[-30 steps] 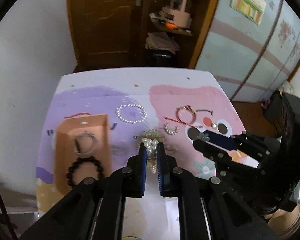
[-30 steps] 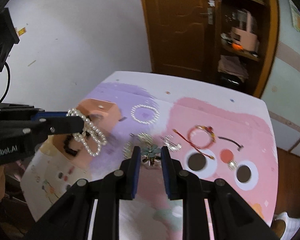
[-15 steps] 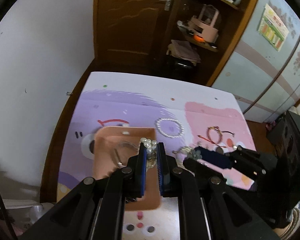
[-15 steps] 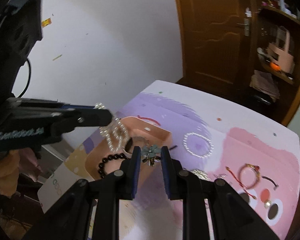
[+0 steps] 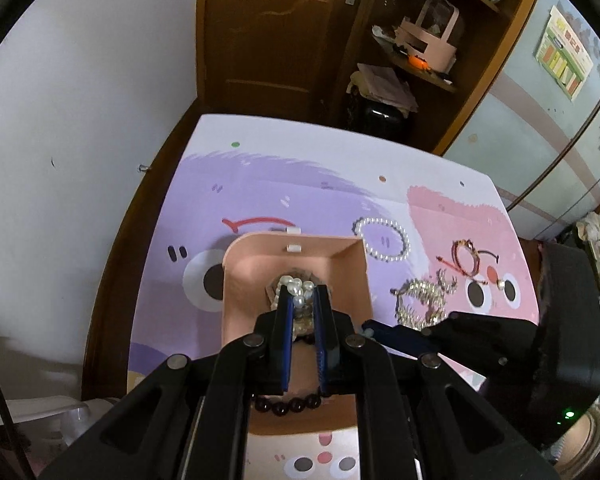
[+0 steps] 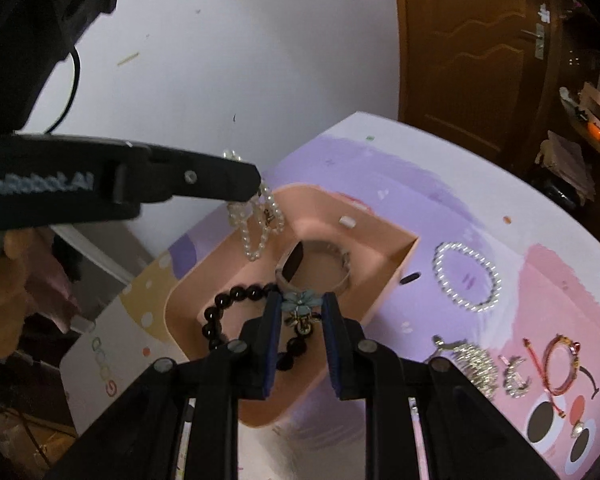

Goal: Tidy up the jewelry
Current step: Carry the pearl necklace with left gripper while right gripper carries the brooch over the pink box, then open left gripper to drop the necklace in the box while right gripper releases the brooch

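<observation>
White walls, a brown wooden door point(image 5: 276, 28) and a cluttered shelf unit point(image 5: 424, 52) stand behind the far edge of a desk point(image 5: 300, 168) covered with a purple and pink cartoon mat.

Near the desk's left edge sits a peach-coloured tray point(image 6: 384, 280). Inside it lie a black bead bracelet point(image 6: 228, 308) and a metal bangle point(image 6: 320, 264).

Left tool point(image 5: 300, 296) is held above the tray, its blue-padded jaws nearly closed on a pearl bracelet point(image 6: 256, 224). In the right wrist view the loops of pearls hang from the tool tip over the tray's left wall, clear of the tray floor.

Right tool point(image 6: 302, 304) is also over the tray, on its near side, with jaws pinched on a small blue flower ornament point(image 6: 302, 302) that has darker bits dangling under it. Whether the ornament touches the black beads below cannot be told.

On the mat outside the tray, toward the middle of the desk, lies a ring of white pearls point(image 5: 382, 238), just beside the tray's far right corner. Further toward the right edge are a heap of gold-toned chain point(image 5: 418, 298), a small silver piece point(image 6: 514, 374) and a red cord bracelet point(image 5: 466, 256), all apart from each other.
</observation>
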`<state>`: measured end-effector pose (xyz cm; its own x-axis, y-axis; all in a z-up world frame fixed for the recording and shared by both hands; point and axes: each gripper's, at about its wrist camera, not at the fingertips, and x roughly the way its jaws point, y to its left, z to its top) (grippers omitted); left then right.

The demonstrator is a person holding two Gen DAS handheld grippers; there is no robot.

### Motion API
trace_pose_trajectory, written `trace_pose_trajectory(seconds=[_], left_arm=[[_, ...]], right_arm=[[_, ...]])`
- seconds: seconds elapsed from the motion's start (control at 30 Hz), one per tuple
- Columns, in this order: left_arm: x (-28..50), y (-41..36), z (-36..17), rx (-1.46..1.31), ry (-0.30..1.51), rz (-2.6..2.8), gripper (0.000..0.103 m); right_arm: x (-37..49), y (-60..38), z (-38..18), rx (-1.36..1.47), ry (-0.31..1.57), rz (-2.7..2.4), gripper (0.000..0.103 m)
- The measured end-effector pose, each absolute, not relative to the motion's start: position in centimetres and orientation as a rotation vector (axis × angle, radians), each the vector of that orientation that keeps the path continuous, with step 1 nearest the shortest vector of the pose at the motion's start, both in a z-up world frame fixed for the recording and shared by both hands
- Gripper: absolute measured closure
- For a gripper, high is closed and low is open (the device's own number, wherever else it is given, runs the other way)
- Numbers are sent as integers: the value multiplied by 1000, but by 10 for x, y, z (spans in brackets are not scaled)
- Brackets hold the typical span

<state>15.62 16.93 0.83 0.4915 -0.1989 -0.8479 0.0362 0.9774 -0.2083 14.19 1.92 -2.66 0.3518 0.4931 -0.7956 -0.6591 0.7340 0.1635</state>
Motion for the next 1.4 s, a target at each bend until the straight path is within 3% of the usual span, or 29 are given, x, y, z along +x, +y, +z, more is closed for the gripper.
trace_pose_trajectory(seconds=[0.6, 0.9, 1.0, 1.17, 1.27, 1.4], left_arm=[[146, 156, -28, -133, 1098, -203, 95], [146, 154, -35, -138, 1101, -200, 94], [145, 153, -35, -138, 1097, -191, 80], [140, 150, -34, -126, 1085, -169, 44], [135, 147, -28, -107, 1064, -148, 30], [128, 143, -20, -93, 1049, -130, 23]], right_arm=[[135, 26, -47, -255, 991, 728, 82], [126, 20, -41, -271, 956, 727, 73], [121, 18, -38, -270, 945, 720, 71], [115, 10, -33, -247, 941, 715, 71], [110, 5, -28, -234, 935, 706, 71], [107, -3, -24, -196, 942, 695, 71]])
